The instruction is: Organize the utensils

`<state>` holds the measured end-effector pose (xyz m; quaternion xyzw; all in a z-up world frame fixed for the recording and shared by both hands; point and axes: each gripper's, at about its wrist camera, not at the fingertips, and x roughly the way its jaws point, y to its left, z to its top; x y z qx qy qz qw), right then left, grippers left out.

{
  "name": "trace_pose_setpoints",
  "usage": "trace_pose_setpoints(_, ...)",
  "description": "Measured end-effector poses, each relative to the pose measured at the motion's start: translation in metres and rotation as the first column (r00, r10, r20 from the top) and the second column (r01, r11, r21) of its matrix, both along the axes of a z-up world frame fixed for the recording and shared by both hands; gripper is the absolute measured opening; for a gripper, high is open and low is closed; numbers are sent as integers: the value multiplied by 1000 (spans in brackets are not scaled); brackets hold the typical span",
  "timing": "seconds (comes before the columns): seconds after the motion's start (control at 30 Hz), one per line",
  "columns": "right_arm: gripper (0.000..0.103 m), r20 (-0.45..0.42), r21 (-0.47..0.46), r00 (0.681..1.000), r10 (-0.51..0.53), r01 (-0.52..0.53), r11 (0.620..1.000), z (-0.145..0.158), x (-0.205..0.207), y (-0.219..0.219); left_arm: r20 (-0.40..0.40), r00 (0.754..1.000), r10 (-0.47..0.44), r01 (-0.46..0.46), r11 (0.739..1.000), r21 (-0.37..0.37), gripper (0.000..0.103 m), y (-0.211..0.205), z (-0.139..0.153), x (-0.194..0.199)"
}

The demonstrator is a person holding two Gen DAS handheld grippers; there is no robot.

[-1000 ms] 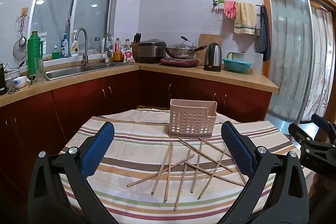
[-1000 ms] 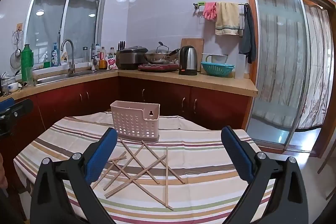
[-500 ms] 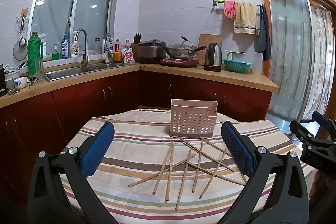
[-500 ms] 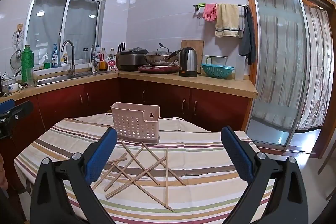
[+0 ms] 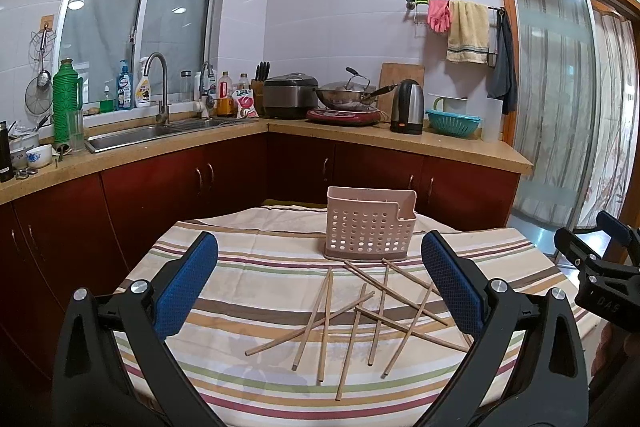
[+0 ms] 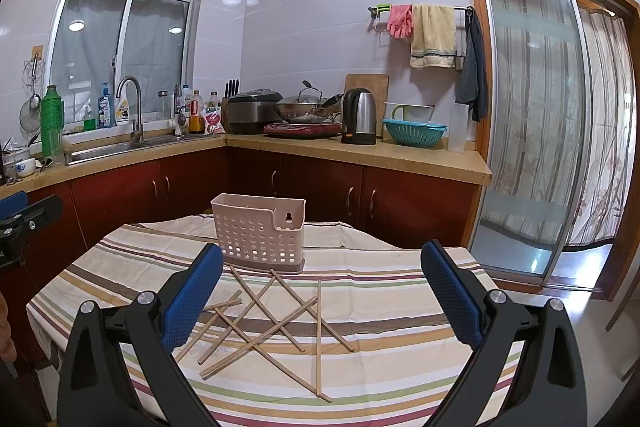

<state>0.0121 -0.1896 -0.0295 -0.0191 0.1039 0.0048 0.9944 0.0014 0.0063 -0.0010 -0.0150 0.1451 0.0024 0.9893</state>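
Several wooden chopsticks (image 5: 360, 315) lie scattered and crossed on the striped tablecloth (image 5: 248, 291), in front of a pink perforated utensil holder (image 5: 368, 227). They also show in the right wrist view as chopsticks (image 6: 276, 323) and holder (image 6: 260, 235). My left gripper (image 5: 320, 287) is open and empty, held above the near side of the table. My right gripper (image 6: 322, 295) is open and empty, held to the right of the pile; it also shows at the right edge of the left wrist view (image 5: 600, 279).
The table stands in a kitchen. Red cabinets and a counter (image 5: 400, 143) with a sink (image 5: 160, 133), rice cooker, wok, kettle (image 5: 408, 107) and teal colander run behind it. A sliding glass door (image 6: 532, 147) is on the right.
Both grippers have shifted very slightly; the scene sits a touch lower in view. The chopsticks and holder have not moved.
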Motion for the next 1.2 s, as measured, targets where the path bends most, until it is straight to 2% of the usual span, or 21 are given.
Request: trace_pose_setpoints(1.2, 97, -5, 3, 1000, 1, -1, 1000, -5, 3, 2, -7, 1000, 0, 0, 1000, 3, 99, -3, -6, 1)
